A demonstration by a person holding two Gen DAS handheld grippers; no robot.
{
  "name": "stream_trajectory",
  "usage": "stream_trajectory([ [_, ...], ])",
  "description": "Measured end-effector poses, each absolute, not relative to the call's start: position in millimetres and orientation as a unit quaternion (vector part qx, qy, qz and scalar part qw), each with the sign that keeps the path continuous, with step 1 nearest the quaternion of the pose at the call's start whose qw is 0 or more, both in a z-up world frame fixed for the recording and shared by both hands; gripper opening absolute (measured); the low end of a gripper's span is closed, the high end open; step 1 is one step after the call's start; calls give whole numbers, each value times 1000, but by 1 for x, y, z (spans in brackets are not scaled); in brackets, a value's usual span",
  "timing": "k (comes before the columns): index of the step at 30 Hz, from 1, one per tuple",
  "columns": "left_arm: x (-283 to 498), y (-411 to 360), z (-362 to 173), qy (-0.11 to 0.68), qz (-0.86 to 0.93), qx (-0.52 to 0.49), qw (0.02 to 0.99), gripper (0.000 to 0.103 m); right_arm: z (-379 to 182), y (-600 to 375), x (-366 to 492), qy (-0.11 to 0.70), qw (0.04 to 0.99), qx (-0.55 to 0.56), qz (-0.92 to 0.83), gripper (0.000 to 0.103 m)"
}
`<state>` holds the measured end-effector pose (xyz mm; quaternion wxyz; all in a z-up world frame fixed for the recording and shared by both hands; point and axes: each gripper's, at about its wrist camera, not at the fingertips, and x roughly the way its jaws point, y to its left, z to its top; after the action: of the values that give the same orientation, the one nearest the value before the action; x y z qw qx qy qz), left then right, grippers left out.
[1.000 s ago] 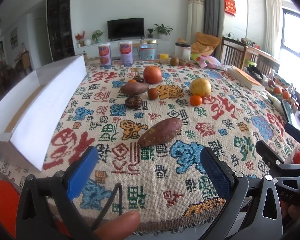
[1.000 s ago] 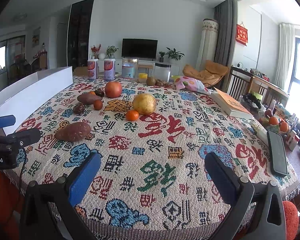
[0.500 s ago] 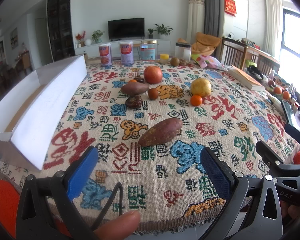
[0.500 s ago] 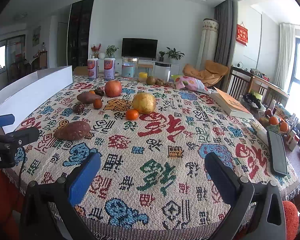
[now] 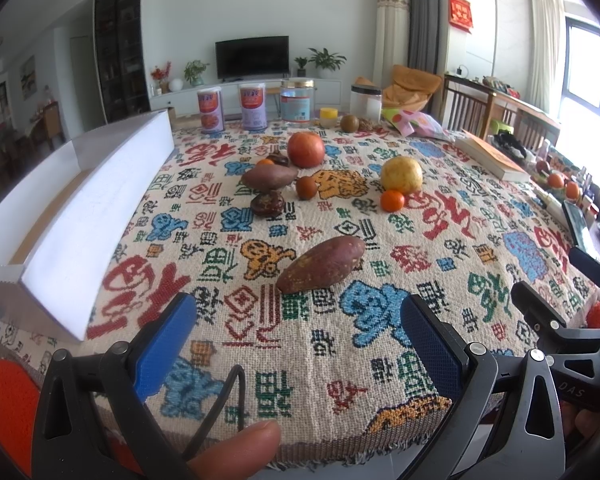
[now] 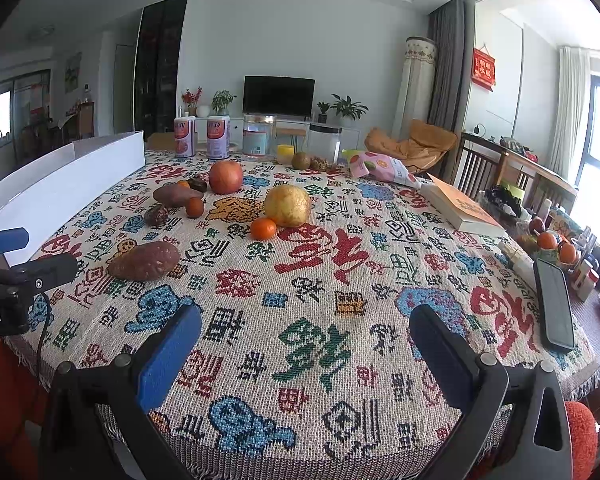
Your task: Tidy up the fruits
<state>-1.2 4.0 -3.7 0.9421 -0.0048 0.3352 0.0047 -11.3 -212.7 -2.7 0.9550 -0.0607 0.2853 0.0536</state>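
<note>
On the patterned tablecloth a sweet potato lies nearest, a short way beyond my left gripper, which is open and empty. Farther back lie a second sweet potato, a dark wrinkled fruit, a small brown-orange fruit, a red apple, a yellow pomelo and a tangerine. My right gripper is open and empty over the near right part of the cloth. A white box runs along the left.
Cans and jars stand at the table's far edge, with a kiwi and a snack bag. A book and a black phone lie at the right. A finger shows at the bottom of the left wrist view.
</note>
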Motion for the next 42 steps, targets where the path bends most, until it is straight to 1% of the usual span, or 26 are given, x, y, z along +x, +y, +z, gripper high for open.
stream_trajectory([
  [37, -1, 4, 0, 338, 6, -8, 941, 102, -8, -220, -9, 294, 953, -57, 44, 103],
  [42, 1, 9, -4, 350, 7, -18, 936, 102, -16, -238, 2, 321, 946, -26, 23, 103],
])
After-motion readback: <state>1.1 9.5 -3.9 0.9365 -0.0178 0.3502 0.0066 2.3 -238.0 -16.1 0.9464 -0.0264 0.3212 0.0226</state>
